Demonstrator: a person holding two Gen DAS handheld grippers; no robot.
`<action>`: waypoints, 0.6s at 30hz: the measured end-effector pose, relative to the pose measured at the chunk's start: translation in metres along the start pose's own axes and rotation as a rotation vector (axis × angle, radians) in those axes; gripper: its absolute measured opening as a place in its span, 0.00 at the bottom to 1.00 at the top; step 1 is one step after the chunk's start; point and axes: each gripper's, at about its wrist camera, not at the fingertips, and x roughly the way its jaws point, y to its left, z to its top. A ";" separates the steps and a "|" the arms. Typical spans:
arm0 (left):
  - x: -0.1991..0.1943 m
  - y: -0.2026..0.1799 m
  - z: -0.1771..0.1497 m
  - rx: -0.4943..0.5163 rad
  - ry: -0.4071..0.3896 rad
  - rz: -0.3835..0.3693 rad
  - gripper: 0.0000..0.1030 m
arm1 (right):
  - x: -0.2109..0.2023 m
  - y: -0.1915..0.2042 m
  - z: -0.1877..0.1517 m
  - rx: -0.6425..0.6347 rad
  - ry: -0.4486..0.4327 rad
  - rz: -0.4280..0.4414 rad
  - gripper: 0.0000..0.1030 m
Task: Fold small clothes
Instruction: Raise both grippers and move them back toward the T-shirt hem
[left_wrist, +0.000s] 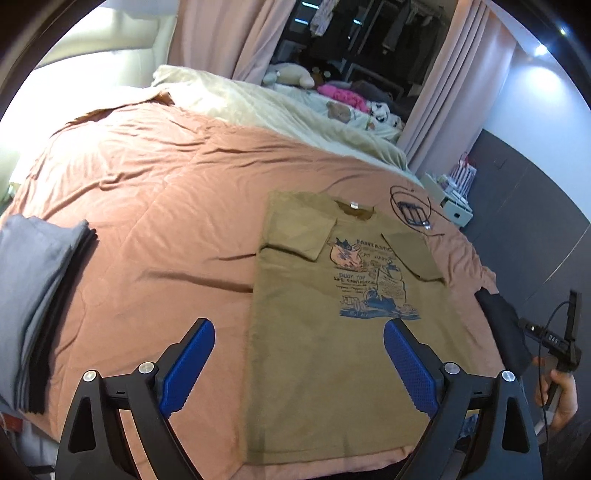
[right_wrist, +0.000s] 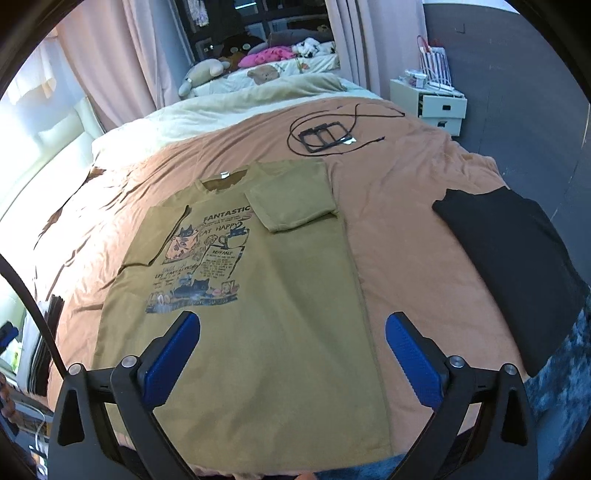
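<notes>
An olive T-shirt (left_wrist: 332, 350) with a cat print lies flat, chest up, on the salmon bedspread (left_wrist: 166, 184). Both its sides and sleeves are folded inward, and its hem points toward me. My left gripper (left_wrist: 299, 326) hovers open over the shirt's lower left part, with nothing between its blue pads (left_wrist: 188, 369). In the right wrist view the same T-shirt (right_wrist: 280, 295) fills the middle. There my right gripper (right_wrist: 293, 319) stands open above the shirt's lower right part and holds nothing. A hand (left_wrist: 557, 391) shows at the right edge of the left wrist view.
A stack of folded grey and dark clothes (left_wrist: 33, 295) sits at the bed's left edge. A black garment (right_wrist: 517, 266) lies to the right of the shirt. A black frame with a cable (right_wrist: 325, 136) lies beyond the collar. A cream blanket (right_wrist: 221, 107) and a white drawer unit (right_wrist: 439, 103) are farther back.
</notes>
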 end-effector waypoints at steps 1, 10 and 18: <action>-0.002 -0.001 -0.002 0.003 -0.005 0.007 0.91 | -0.003 0.000 -0.001 -0.003 -0.003 -0.005 0.98; -0.028 -0.002 -0.036 0.053 -0.024 0.014 0.91 | -0.045 0.001 -0.036 -0.005 -0.063 0.023 0.98; -0.046 0.002 -0.068 0.080 -0.018 -0.002 0.91 | -0.056 -0.022 -0.074 0.012 -0.047 0.030 0.98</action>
